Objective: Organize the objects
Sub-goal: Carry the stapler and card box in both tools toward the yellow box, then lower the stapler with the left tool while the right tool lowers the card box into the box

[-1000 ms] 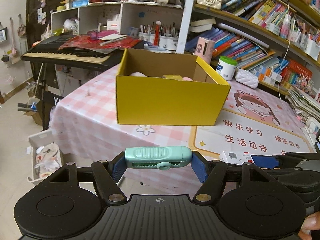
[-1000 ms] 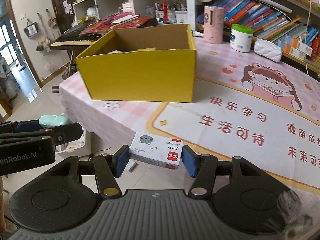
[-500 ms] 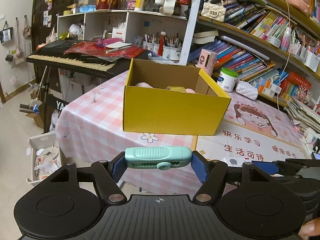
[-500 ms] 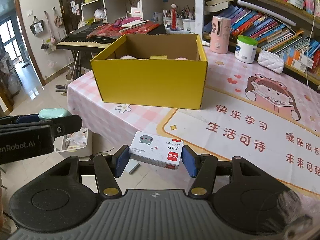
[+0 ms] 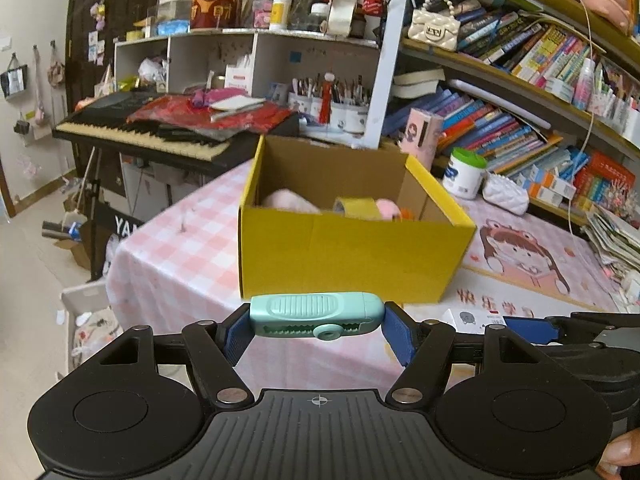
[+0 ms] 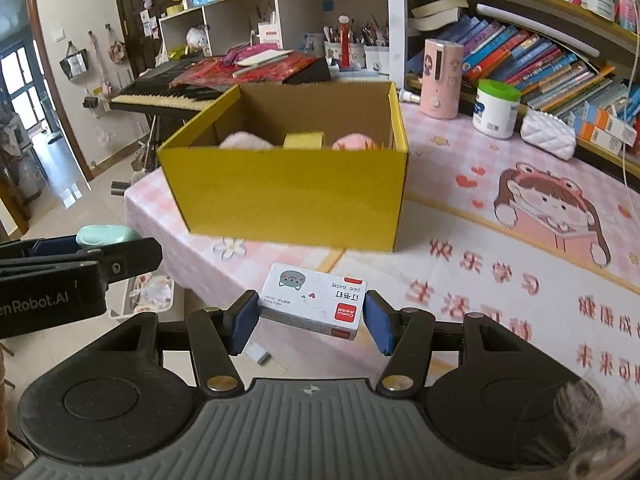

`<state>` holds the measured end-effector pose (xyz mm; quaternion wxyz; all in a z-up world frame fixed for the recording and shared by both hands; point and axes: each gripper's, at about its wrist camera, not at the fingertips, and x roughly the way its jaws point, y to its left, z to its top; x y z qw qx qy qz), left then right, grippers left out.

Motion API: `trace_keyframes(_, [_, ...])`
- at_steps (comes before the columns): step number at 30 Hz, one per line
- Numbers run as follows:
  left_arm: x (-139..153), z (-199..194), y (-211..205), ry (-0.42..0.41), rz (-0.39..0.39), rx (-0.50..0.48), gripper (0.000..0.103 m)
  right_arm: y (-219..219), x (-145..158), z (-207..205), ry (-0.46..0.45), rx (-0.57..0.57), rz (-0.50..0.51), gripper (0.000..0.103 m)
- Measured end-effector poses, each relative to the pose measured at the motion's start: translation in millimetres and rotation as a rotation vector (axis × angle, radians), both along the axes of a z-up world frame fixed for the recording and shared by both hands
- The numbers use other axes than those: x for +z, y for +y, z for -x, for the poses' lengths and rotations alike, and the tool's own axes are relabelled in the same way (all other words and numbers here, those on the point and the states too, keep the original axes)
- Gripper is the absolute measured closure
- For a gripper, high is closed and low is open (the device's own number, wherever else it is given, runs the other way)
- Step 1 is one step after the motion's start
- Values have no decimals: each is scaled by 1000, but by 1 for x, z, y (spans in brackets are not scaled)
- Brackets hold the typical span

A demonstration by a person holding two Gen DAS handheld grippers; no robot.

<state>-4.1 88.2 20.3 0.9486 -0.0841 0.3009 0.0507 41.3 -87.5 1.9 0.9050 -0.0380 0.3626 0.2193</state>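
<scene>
My left gripper (image 5: 316, 334) is shut on a mint green utility knife (image 5: 316, 314), held crosswise above the table's near edge. My right gripper (image 6: 310, 320) is shut on a white staple box (image 6: 314, 300) with a cat face and red label. An open yellow cardboard box (image 5: 348, 256) stands on the pink checked table ahead of both grippers; it also shows in the right wrist view (image 6: 292, 200). Inside it lie pink plush items (image 6: 244, 142) and a yellow tape roll (image 6: 304, 140). The left gripper with the knife shows at the left of the right wrist view (image 6: 108, 236).
A keyboard piano (image 5: 148, 136) stands left behind the table. Bookshelves (image 5: 520, 120) line the right. A pink dispenser (image 6: 442, 78), a white jar with a green lid (image 6: 496, 108) and a white quilted pouch (image 6: 548, 136) stand behind the box. A bin (image 5: 90, 320) sits on the floor.
Both grippers have risen and moved toward the yellow box, so its inside now shows. Each still holds its object.
</scene>
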Motion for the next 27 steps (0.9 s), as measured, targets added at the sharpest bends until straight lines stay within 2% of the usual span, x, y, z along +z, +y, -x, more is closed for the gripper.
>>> trace_keyframes(10, [22,-54,8,-78,-53,81,35,7,26,-60,-120,50,-33,48])
trace_keyframes(16, [26,-92,13,-87,-68,146,35,15,38,-101,-201,113,-22,48])
trace_keyframes(27, [1,-133,8,32,-76,191,35,36,13,-153,-128,245,18,48])
